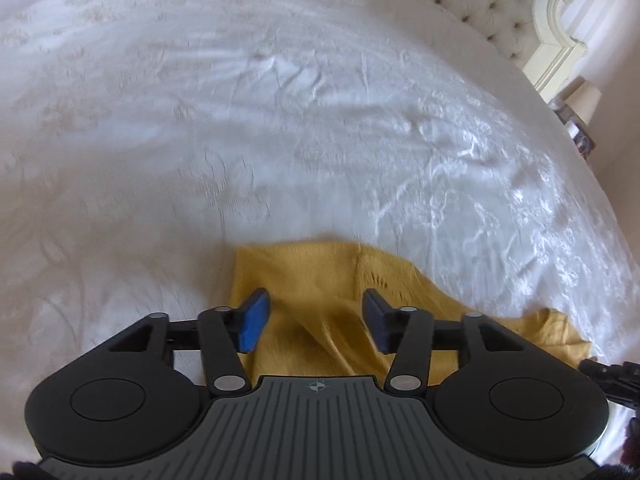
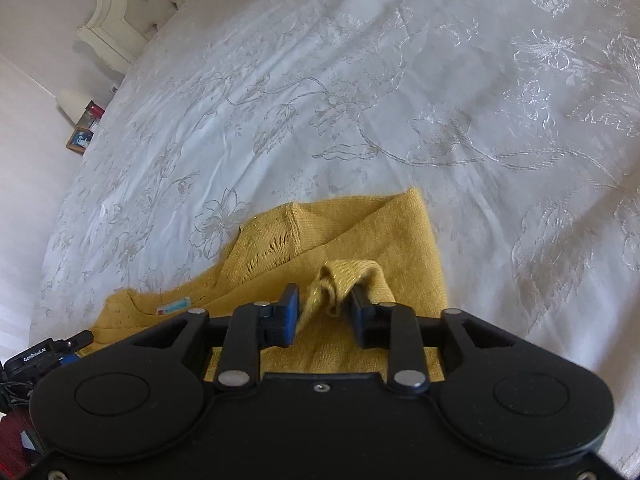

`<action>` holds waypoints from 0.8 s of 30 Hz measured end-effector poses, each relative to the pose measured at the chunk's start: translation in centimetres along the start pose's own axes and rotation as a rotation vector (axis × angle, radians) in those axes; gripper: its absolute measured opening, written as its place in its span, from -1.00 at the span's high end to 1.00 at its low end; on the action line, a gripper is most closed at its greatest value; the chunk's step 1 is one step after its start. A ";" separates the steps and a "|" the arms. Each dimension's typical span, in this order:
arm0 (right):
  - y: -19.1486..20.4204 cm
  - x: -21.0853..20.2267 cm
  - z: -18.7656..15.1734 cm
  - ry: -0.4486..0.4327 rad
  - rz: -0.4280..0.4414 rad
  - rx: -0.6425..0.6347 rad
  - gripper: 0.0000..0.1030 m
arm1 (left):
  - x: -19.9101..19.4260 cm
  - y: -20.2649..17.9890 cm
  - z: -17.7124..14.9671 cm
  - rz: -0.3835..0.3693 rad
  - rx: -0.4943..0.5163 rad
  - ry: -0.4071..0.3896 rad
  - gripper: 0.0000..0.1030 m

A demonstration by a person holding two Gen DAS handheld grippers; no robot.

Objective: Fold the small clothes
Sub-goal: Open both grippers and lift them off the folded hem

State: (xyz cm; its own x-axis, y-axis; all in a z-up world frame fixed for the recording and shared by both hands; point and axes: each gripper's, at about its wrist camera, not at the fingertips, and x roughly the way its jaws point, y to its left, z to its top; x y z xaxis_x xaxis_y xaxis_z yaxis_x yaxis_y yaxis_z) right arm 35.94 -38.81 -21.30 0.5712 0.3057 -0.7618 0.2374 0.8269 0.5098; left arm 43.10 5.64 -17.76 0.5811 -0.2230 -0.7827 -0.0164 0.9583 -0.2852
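Left wrist view: the left gripper (image 1: 316, 316), black with blue pads, is seen with jaws parted and nothing pinched; loose folds of the mustard-yellow knitted garment (image 1: 320, 272) pass beneath the gap. The garment is spread at six o'clock on the white floral-embroidered bedspread (image 1: 240, 120). A cream tufted headboard (image 1: 480, 4) is noted at one o'clock, a pale lampshade (image 1: 585, 100) at three o'clock.

Right wrist view: the right gripper (image 2: 325, 312) is seen with jaws apart; a bunched ribbed edge of the garment (image 2: 348, 276) stands between the pads, against the right one, but is not clamped. A small label (image 2: 174, 306) is visible at eight o'clock near the neckline. The other gripper's black tip (image 2: 48, 354) shows at nine o'clock.
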 end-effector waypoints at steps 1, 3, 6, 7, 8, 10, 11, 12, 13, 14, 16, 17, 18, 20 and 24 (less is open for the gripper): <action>0.0 -0.1 0.1 -0.013 -0.005 0.000 -0.07 | -0.3 0.1 0.3 0.004 0.004 -0.017 -0.17; 0.0 -0.5 0.3 -0.048 -0.023 -0.004 -0.21 | -0.9 0.1 0.8 0.015 0.007 -0.039 -0.40; 0.0 -1.4 0.5 -0.099 -0.055 -0.014 -0.35 | -2.1 -0.3 1.2 0.034 0.052 -0.062 -0.42; 0.1 -1.8 0.5 -0.112 -0.061 -0.021 -0.37 | -2.6 -0.6 1.0 0.039 0.079 -0.067 -0.42; 0.3 -2.3 0.4 -0.124 -0.063 -0.034 -0.40 | -3.1 -1.0 0.6 0.044 0.116 -0.069 -0.46; 0.7 -2.9 -0.1 -0.129 -0.065 -0.069 -0.43 | -3.8 -2.0 -0.6 0.053 0.195 -0.061 -0.49; 1.2 -3.1 -0.4 -0.123 -0.072 -0.101 -0.47 | -4.0 -2.4 -1.3 0.057 0.228 -0.051 -0.49; 1.6 -3.1 -0.8 -0.114 -0.080 -0.135 -0.48 | -4.2 -2.9 -2.2 0.059 0.261 -0.038 -0.49; 2.0 -3.2 -1.2 -0.103 -0.088 -0.168 -0.48 | -4.4 -3.3 -3.1 0.060 0.284 -0.028 -0.49; 2.4 -3.1 -1.8 -0.089 -0.095 -0.199 -0.48 | -4.5 -3.6 -4.0 0.057 0.300 -0.016 -0.49; 3.1 -2.8 -2.8 -0.059 -0.107 -0.249 -0.49 | -4.3 -4.0 -5.4 0.045 0.303 0.015 -0.49; 3.4 -2.6 -3.3 -0.044 -0.114 -0.275 -0.50 | -4.1 -4.1 -6.0 0.041 0.297 0.033 -0.49; 3.8 -2.3 -3.7 -0.031 -0.119 -0.301 -0.50 | -3.8 -4.1 -6.5 0.040 0.292 0.049 -0.49; 4.4 -1.7 -4.3 -0.008 -0.126 -0.351 -0.51 | -3.0 -4.3 -7.2 0.054 0.294 0.073 -0.49; 5.4 -0.4 -4.7 0.026 -0.122 -0.431 -0.62 | -1.1 -4.6 -6.9 0.090 0.341 0.090 -0.49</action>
State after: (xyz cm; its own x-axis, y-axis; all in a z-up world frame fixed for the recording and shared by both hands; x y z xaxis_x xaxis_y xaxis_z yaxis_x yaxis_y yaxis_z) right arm 33.30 -32.18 -20.15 0.5381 0.2004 -0.8187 -0.0499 0.9772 0.2064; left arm 36.95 0.23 -19.43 0.5156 -0.1355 -0.8461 0.2174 0.9758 -0.0238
